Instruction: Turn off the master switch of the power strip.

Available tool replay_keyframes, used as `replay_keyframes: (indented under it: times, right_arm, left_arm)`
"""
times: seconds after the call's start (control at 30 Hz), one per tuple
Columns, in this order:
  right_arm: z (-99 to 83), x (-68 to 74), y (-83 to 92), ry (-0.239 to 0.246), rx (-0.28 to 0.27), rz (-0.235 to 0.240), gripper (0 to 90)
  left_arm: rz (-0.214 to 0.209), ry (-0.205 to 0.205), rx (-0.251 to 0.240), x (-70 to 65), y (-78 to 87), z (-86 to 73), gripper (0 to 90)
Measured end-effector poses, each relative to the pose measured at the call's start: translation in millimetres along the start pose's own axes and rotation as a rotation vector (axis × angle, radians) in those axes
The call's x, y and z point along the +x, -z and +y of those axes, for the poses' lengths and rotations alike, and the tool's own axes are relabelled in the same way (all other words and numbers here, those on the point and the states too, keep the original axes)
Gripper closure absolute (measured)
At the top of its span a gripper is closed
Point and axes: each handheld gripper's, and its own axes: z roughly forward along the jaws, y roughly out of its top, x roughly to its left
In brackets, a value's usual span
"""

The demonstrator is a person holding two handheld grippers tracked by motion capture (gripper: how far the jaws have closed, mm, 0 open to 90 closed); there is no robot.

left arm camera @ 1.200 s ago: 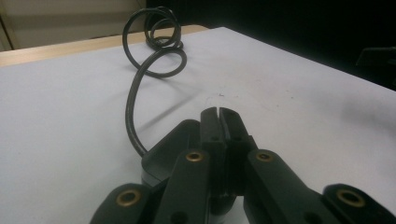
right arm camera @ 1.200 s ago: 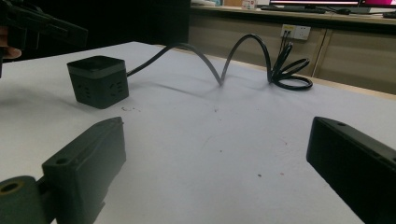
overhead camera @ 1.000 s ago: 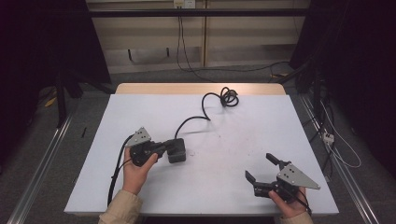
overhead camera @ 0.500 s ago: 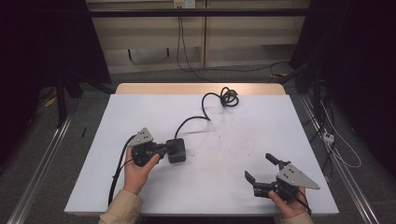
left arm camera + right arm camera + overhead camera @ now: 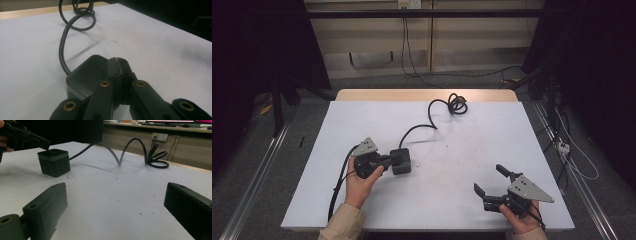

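- My left tool (image 5: 387, 161), jaws shut together with nothing between, tips resting on top of the black cube power strip (image 5: 401, 160); the closed tips show in the left gripper view (image 5: 117, 65) over the cube's (image 5: 86, 75) top face.
- Cube sits left of centre on the white table (image 5: 462, 150).
- Its black cable (image 5: 432, 120) runs up and right, arches, ends in a coil (image 5: 457, 104) near the far edge.
- My right tool (image 5: 492, 181), near the front right corner, jaws wide open, holding nothing, well apart from the cube.
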Motion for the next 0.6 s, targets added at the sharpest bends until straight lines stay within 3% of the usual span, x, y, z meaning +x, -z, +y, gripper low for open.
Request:
replay_keyframes:
  times: [0.6]
  right_arm:
    - [-0.1, 0.1, -0.2, 0.000, 0.002, 0.002, 4.5]
  left_arm:
    - [0.017, -0.006, 0.005, 0.1, -1.8, -0.4, 90.0]
